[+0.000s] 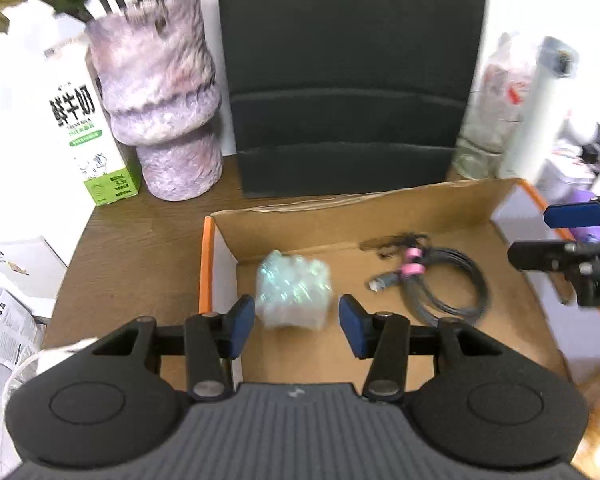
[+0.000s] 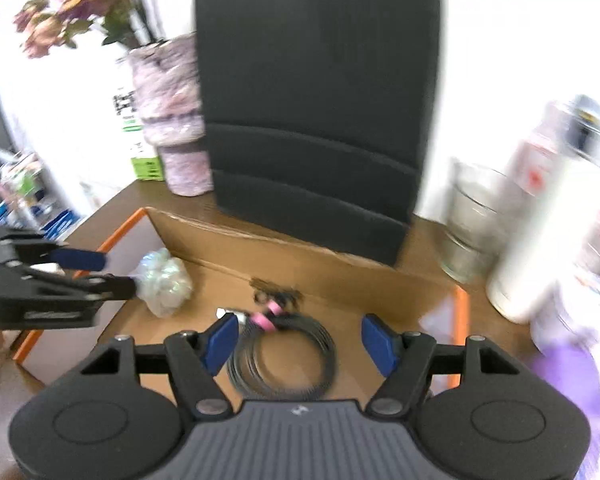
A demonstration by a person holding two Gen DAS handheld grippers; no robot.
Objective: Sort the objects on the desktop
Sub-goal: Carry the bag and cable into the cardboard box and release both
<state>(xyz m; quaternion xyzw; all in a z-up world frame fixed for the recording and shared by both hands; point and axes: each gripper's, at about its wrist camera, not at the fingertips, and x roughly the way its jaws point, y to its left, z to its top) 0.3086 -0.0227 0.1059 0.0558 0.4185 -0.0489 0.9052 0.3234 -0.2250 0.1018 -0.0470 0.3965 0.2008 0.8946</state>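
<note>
At far left, a milk carton (image 1: 84, 128) with green base stands on the brown surface (image 1: 140, 256), just beside a mottled purple vase (image 1: 160, 100) holding pink flowers (image 2: 56, 20). Loose printed papers (image 1: 8, 304) lie lower left, off the surface's edge. Behind centre, a black ribbed panel (image 1: 348, 80) stands upright. In front of it lies an open cardboard box (image 1: 380, 208) with orange edging. Within the box, toward its left side, rests a crumpled clear plastic bundle (image 1: 294, 290); the left tool (image 1: 296, 324) sits with both blue pads spread wide, one on either side of the bundle and neither touching it. Further right on the box floor lies a coiled black cable (image 1: 444, 284) bound with pink ties, its plug end pointing left. The right tool (image 2: 300, 340) is poised over this coil, its pads likewise set wide apart and holding nothing; contact with the cable cannot be judged. At right, outside the box, stand a clear glass container (image 2: 472, 224) and a white cylinder (image 2: 540, 232), both blurred, with a purple item (image 2: 572, 376) at the lower right margin.
</note>
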